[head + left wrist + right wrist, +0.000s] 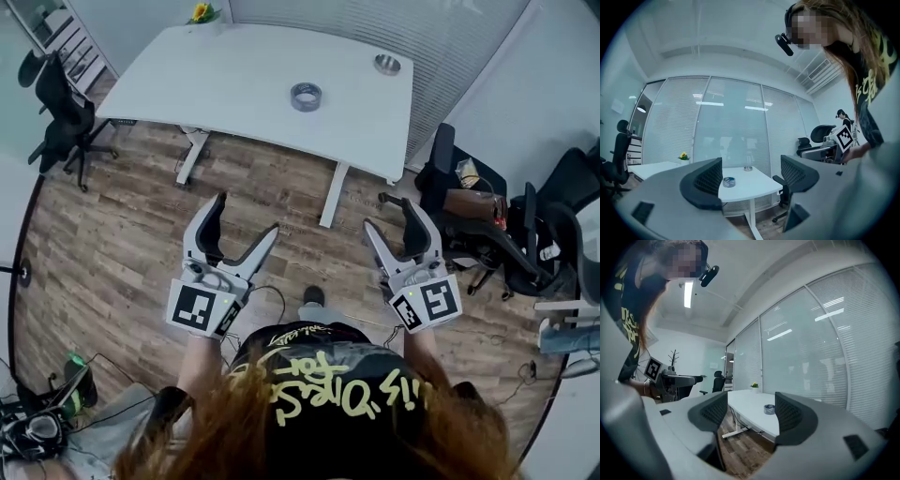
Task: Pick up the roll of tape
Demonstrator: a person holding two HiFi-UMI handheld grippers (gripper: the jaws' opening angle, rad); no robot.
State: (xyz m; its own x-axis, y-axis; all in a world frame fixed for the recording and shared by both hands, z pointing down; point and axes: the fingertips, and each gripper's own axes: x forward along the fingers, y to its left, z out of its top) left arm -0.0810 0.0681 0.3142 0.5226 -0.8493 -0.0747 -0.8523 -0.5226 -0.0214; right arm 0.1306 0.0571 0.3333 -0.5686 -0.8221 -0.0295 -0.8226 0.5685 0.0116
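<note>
1. The roll of tape (306, 96) lies flat on the white table (225, 84).
2. A small metal dish (387, 64) sits near it; what is in it cannot be made out.
3. The left hand-held gripper (247, 216) and the right hand-held gripper (390, 217) are both spread and empty, well apart from the table.

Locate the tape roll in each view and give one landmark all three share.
Head view: tape upper centre, on the table.
Left gripper view: tape low centre, seen between the open jaws, beside the picture-left one.
Right gripper view: tape low centre, seen between the open jaws, beside the picture-right one.
Shared landmark: flower at the table's far edge.
</note>
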